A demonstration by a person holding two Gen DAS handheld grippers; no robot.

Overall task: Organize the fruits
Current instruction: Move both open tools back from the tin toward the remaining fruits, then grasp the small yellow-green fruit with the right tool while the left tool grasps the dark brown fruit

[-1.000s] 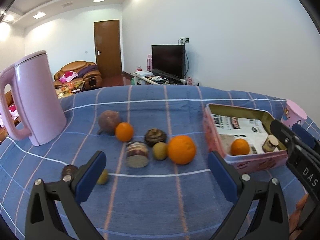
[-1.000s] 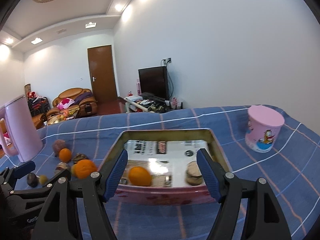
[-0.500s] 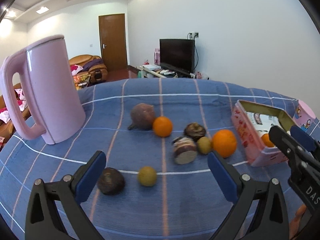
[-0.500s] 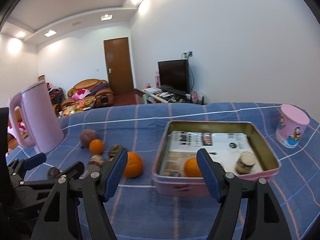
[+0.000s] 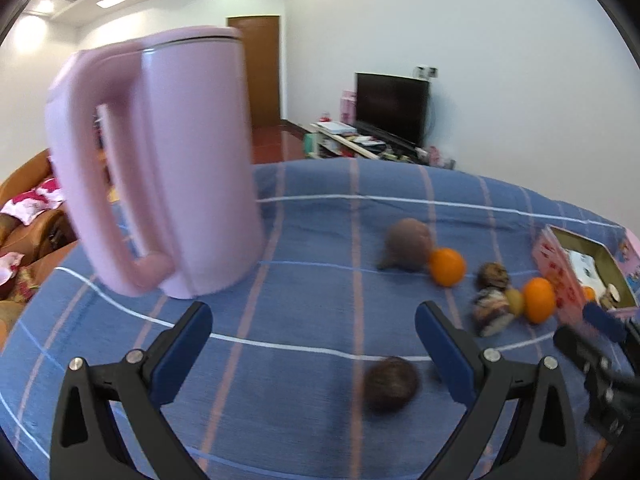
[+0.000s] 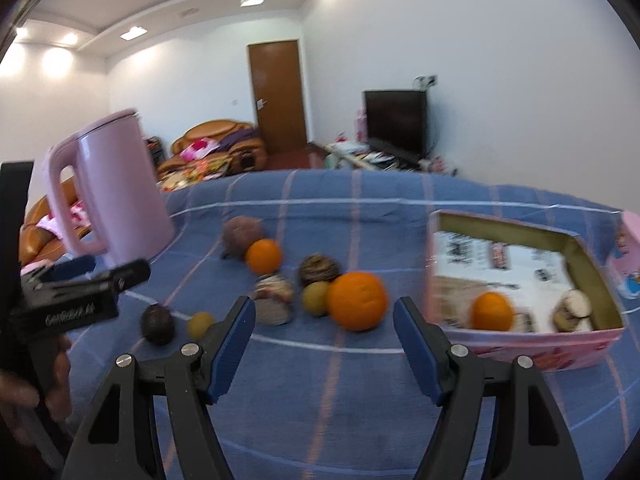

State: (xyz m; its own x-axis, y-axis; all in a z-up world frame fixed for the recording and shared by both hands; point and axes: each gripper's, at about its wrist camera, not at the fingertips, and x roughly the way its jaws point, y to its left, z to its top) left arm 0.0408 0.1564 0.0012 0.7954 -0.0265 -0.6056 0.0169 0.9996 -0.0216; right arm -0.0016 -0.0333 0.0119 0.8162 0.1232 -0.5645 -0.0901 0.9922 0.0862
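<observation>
Fruits lie scattered on the blue checked cloth (image 6: 320,380). My left gripper (image 5: 314,340) is open, and a dark round fruit (image 5: 390,384) lies low between its fingers, nearer the right one. My right gripper (image 6: 324,334) is open and holds nothing; a big orange (image 6: 357,301) sits just beyond its fingertips, with a small green fruit (image 6: 315,299), two brown patterned fruits (image 6: 319,268) and a small orange (image 6: 263,256) further back. A pink tin box (image 6: 520,344) at the right holds an orange (image 6: 492,312) and a brown-and-white piece (image 6: 572,310).
A tall pink kettle (image 5: 160,168) stands on the left of the table, close ahead of my left gripper. A pink cartoon cup (image 6: 630,256) stands behind the box at the far right. A hand (image 6: 36,376) holds the left gripper at the right wrist view's left edge.
Both grippers have swung left across the table. The kettle now looms large ahead of the left gripper, and the dark fruit has come between its fingers. The box has slid to the right.
</observation>
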